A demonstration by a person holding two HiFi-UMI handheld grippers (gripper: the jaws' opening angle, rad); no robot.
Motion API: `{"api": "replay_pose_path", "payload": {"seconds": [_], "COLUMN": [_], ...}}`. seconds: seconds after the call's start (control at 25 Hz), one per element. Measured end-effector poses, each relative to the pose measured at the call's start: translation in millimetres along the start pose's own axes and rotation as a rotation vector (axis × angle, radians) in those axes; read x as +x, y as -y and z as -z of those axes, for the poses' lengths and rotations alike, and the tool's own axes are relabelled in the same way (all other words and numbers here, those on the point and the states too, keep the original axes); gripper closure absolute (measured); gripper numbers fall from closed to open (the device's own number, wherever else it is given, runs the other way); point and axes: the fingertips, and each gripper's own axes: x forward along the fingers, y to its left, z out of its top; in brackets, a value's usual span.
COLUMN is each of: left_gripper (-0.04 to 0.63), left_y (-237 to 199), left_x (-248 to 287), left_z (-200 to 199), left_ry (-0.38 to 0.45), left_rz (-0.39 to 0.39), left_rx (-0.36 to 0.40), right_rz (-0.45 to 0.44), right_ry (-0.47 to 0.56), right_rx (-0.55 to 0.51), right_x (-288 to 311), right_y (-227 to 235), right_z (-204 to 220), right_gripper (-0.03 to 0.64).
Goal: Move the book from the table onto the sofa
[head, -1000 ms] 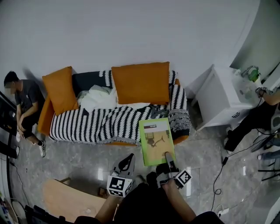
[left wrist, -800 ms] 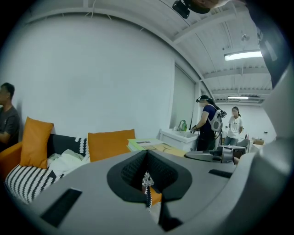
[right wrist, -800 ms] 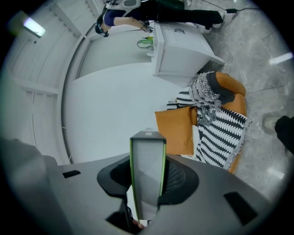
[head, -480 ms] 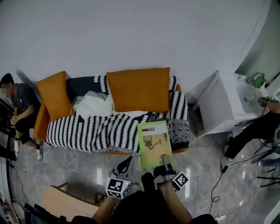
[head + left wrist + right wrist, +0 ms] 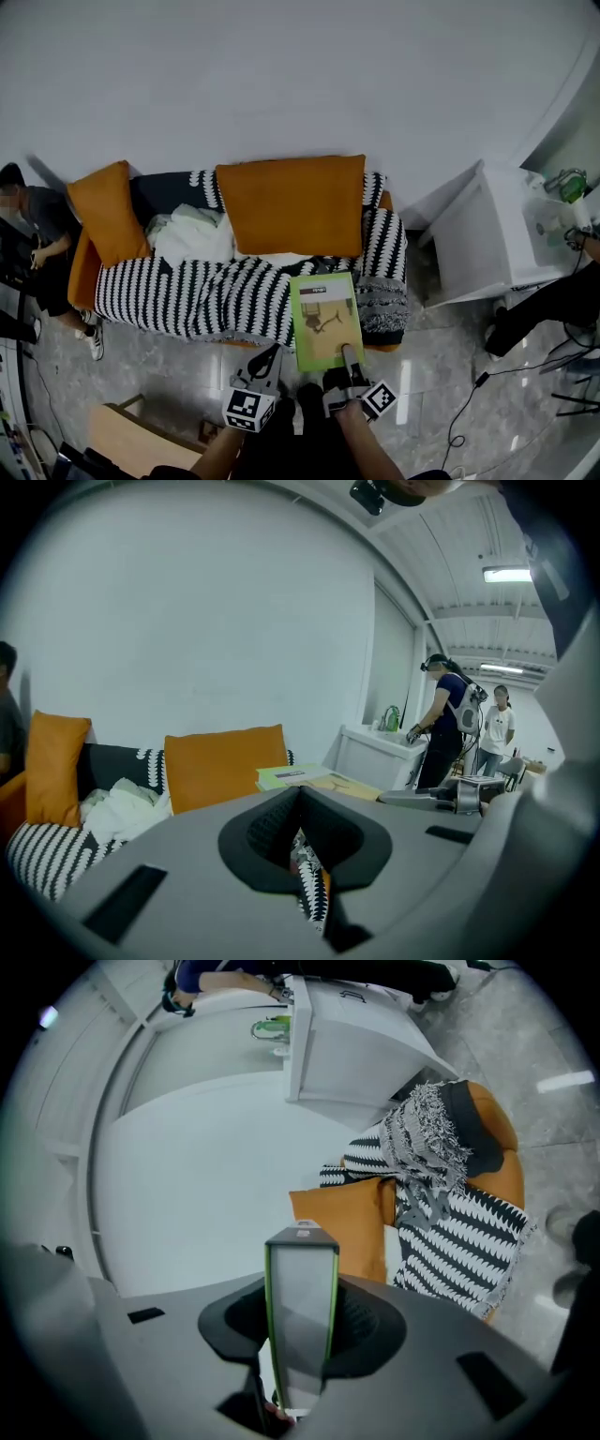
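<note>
Right gripper (image 5: 347, 356) clamps the book (image 5: 323, 314) by its near edge. Left gripper (image 5: 270, 356) is closed and empty. The book's long axis points at the sofa (image 5: 187, 281).

Table (image 5: 141, 436) cut by the near edge; seated person (image 5: 52, 225) cut at left; green item (image 5: 570, 185) far right, possibly a bottle, too small to identify.

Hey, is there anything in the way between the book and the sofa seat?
Nothing visible. The book, clamped in the right gripper, is at the sofa's front edge; the striped blanket ahead looks bare. The white cloth lies farther left, the big cushion against the back.
</note>
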Motion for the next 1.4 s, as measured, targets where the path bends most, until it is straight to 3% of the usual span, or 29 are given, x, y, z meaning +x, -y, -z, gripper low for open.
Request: {"api": "replay_pose_path", "payload": {"seconds": [0.4,0.84,0.96,1.4], "left_gripper": [0.581,0.581,0.581,0.581], "left_y": [-37,-72,-78,-112], "left_x": [46,114,123,149], "left_z": [22,83,102,142], "left_ry": [-0.044,-0.068,-0.111,-0.149], "left_rz": [0.018,0.066,0.072,0.053], "left_rx": [0.003,-0.005,-0.017,-0.051], "right_rz": [0.07,0.166,0.191,0.262], "right_ry": [-0.009,0.03,0.032,0.014], "right_rx": [0.005,0.023,0.026,0.015], "right_x": [47,117,132,199], "right_y": [50,161,185,263], "right_z": [-4,-27,-30,-39], "right_gripper": [0.471,0.471,0.471,0.471]}}
